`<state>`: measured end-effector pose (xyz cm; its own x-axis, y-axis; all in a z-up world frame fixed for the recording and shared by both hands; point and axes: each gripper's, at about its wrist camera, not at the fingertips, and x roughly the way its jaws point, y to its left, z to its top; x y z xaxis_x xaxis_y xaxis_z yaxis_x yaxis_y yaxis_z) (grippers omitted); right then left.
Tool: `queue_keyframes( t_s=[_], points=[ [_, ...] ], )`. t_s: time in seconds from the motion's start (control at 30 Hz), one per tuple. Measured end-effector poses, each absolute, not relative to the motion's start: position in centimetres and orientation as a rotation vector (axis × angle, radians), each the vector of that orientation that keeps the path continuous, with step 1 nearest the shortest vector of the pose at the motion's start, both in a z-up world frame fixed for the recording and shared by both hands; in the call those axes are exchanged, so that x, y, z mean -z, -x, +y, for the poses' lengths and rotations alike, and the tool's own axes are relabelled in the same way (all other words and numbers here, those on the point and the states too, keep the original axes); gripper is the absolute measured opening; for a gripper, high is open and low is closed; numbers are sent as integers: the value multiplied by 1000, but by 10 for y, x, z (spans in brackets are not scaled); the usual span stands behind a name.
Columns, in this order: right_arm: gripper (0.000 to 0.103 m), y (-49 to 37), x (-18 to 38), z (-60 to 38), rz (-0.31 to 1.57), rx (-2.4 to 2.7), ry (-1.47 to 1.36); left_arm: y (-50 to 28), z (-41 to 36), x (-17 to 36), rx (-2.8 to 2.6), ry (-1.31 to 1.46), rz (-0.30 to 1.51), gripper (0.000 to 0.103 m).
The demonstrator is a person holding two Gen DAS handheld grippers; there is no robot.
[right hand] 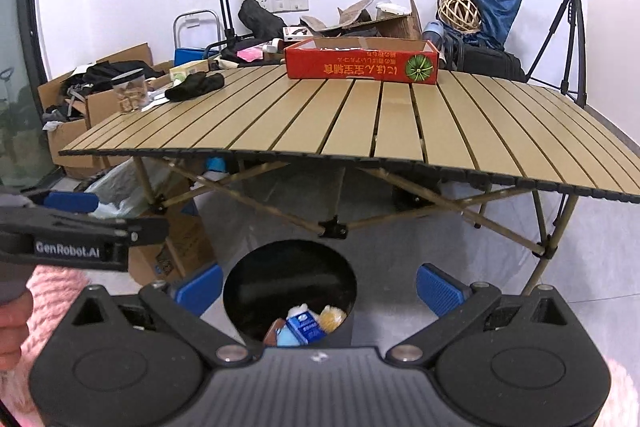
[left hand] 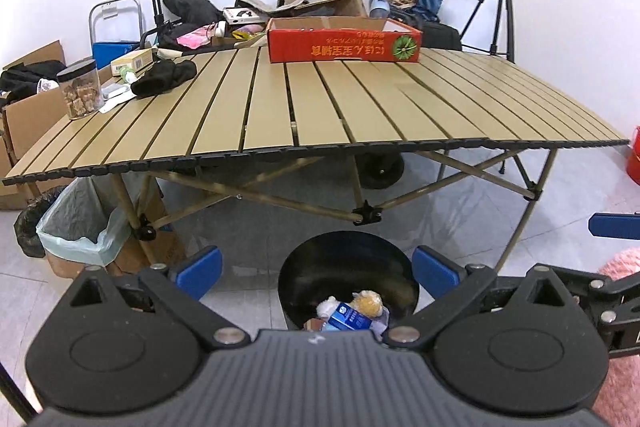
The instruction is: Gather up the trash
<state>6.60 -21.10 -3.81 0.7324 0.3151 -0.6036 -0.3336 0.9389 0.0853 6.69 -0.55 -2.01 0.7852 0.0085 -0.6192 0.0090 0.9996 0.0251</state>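
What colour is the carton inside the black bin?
Blue and white carton, clearest in the right wrist view.

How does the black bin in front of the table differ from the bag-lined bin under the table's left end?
The black bin is round, dark and unlined; the lined bin looks boxy, with a pale green bag folded over its rim. The black bin stands on the open floor just before both grippers; the lined bin is tucked beside a table leg. A blue carton and other trash show inside the black bin; the lined bin's contents are hidden. Both are open-topped.
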Motion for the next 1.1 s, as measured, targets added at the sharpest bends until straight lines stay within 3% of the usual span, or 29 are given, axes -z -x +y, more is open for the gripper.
queue_keyframes(
  t_s=[0.4, 1.1],
  points=[
    [103, -10, 43, -203, 662, -372, 90, -20, 13, 29, -17, -31, 707, 103],
    [103, 10, 52, -209, 731, -281, 55, 9, 11, 50, 66, -7, 769, 103]
  ],
)
